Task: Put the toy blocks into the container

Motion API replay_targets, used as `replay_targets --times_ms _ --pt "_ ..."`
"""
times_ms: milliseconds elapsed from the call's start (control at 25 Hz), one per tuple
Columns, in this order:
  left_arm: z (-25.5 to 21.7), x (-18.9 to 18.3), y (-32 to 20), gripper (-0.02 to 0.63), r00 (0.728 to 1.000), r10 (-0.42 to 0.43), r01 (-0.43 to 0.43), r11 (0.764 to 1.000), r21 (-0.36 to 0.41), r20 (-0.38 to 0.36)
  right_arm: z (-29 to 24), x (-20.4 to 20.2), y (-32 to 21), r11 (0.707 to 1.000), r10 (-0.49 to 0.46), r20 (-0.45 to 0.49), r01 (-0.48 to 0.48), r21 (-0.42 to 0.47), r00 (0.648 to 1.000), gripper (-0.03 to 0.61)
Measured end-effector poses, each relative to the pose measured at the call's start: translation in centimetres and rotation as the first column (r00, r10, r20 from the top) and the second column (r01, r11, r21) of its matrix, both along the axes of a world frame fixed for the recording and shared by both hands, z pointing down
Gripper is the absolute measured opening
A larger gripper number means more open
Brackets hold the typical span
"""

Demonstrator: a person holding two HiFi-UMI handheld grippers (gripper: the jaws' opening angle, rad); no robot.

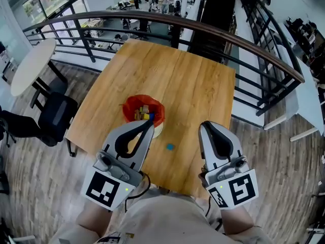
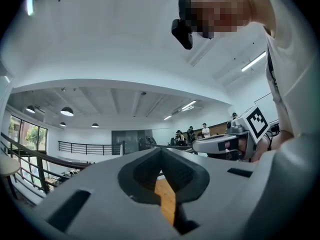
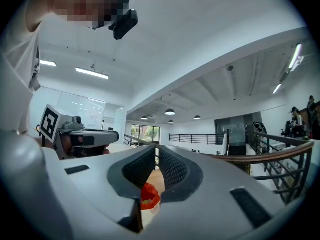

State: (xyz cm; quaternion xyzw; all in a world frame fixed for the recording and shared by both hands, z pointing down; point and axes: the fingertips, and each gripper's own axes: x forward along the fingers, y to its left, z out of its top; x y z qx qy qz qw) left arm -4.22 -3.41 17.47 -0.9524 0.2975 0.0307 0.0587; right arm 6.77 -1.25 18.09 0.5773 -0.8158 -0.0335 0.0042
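Two grippers held near body, head view: left gripper (image 1: 149, 124) and right gripper (image 1: 207, 126), probably between picks. Red container (image 1: 133, 105) holds blocks. Blue block (image 1: 170, 147) lies on table (image 1: 193, 80) beside it, not yet loaded.
Left gripper view: jaws together, nothing between.
Right gripper view: jaws together, empty; container beyond tips.

Left gripper (image 2: 161, 152): fills the lower half of the view, its two grey jaws meeting at the tips with nothing between them.
Surface (image 2: 166, 200): a narrow strip of light wood, seen through the hollow between the jaws.
Right gripper (image 2: 201, 145): at the right, held level and pointing left, with its marker cube (image 2: 259, 122) at the back end.
Person (image 2: 295, 84): pale clothing along the right edge, leaning overhead.
Background: dark railing (image 2: 85, 146), round ceiling lamps (image 2: 67, 111), windows (image 2: 22, 134) at the left, and distant people (image 2: 191, 133) standing.
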Motion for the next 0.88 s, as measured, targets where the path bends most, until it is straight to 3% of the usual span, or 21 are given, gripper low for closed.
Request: replay_targets --times_ms 480,880 --pt "2.7 2.1 3.0 0.011 0.999 0.054 -0.054 0.998 -0.031 0.005 2.6 2.0 3.2 0.998 0.017 0.051 -0.013 -0.066 0.999 0.032" --pt "3.1 1.7 2.9 0.011 0.999 0.038 -0.040 0.997 -0.066 -0.030 3.0 2.0 3.3 0.997 0.010 0.054 -0.006 -0.073 0.998 0.032"
